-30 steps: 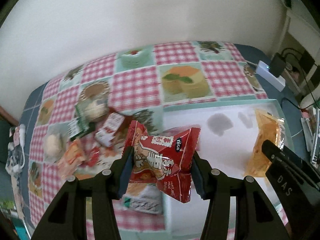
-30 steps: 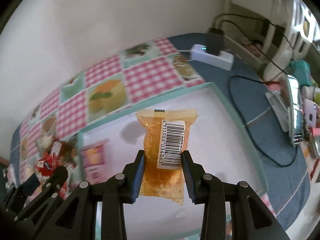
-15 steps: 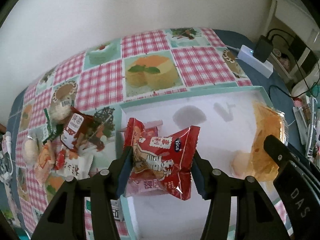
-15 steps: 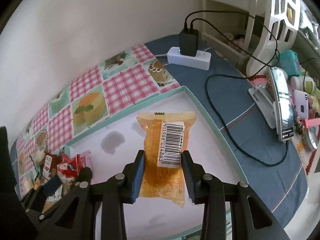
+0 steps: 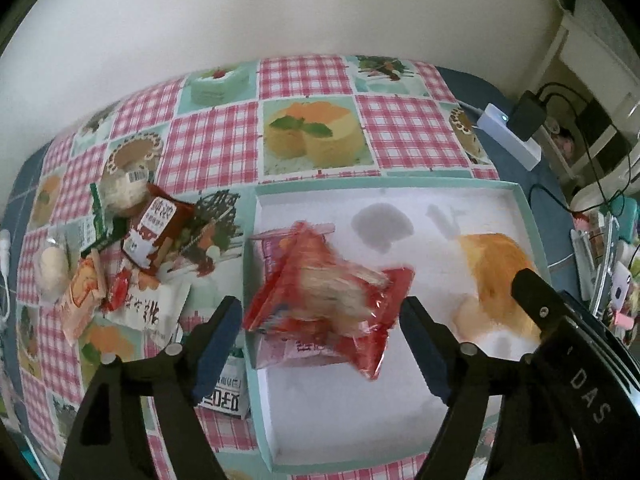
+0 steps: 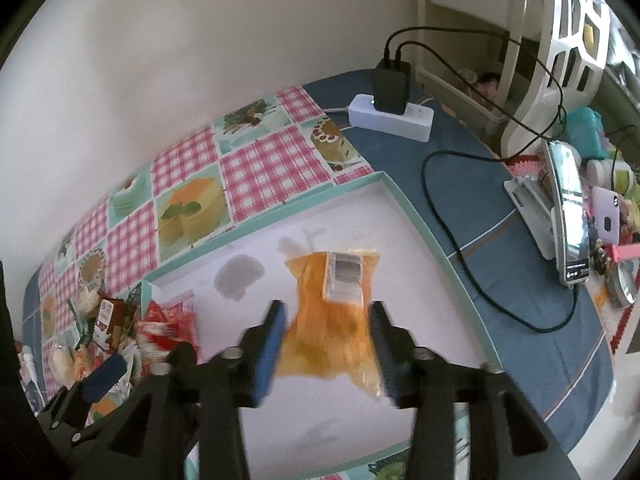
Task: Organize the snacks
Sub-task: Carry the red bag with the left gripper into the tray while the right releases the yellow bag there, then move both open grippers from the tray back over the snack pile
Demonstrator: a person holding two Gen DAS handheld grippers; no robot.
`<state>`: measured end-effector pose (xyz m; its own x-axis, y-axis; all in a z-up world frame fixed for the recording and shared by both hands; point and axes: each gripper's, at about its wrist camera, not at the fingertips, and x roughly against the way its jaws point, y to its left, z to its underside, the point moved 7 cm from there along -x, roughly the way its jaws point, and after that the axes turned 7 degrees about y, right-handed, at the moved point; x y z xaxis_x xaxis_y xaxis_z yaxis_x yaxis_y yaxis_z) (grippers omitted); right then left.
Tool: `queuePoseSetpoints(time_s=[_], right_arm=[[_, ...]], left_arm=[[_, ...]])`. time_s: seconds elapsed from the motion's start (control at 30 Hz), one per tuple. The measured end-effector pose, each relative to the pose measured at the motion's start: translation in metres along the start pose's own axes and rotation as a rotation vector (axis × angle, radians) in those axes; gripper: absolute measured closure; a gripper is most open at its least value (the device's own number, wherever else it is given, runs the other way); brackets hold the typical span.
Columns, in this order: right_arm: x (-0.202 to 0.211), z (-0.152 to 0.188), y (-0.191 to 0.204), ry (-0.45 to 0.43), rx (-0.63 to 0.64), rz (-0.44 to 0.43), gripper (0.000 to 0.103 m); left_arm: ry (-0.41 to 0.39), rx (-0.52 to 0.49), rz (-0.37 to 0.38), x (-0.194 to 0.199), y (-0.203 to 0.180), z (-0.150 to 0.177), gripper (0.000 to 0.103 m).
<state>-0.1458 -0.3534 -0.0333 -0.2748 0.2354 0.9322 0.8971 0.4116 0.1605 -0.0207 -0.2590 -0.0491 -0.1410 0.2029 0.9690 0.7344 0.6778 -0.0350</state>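
Left tongs: jaws opening, blue pads standing clear on either side of a red snack packet, which is blurred and sits between them without contact on either pad; whether it has come to rest cannot be determined. The packet is over the left part of a shallow white tray with a teal rim, above a pink packet lying against the tray's left wall. Right tongs: jaws likewise opening, an orange snack packet between them, barcode label uppermost; the pads are blurred and appear just off its sides. In the left wrist view the same orange packet lies in the right part of the tray, well apart from the red one, partly behind the right tongs. Two grey marks show on the tray floor toward its far wall. The tray stands on a surface covered by a pink checked cloth with cake pictures. To the left of the tray, on the cloth, a heap of unsorted snacks remains outside it, with a white carton just beside the tray's near left wall. Beyond the cloth, on a blue covering, a white power strip with a black charger and trailing cables are noted.
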Motion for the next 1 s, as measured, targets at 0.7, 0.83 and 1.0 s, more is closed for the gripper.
queuePoseSetpoints(time_s=[0.7,0.83,1.0], right_arm=[[0.017,0.020,0.044,-0.040,0.125,0.024,0.001],[0.018,0.031,0.073,-0.041,0.184,-0.007,0.000],[0.015,0.051,0.111,-0.013,0.249,-0.072,0.000]], left_arm=[[-0.037,0.335,-0.238,0.030,0.161,0.027,0.012],[-0.065,0.384,-0.289,0.045,0.201,0.039,0.012],[-0.087,0.434,-0.353,0.063,0.243,0.053,0.012]])
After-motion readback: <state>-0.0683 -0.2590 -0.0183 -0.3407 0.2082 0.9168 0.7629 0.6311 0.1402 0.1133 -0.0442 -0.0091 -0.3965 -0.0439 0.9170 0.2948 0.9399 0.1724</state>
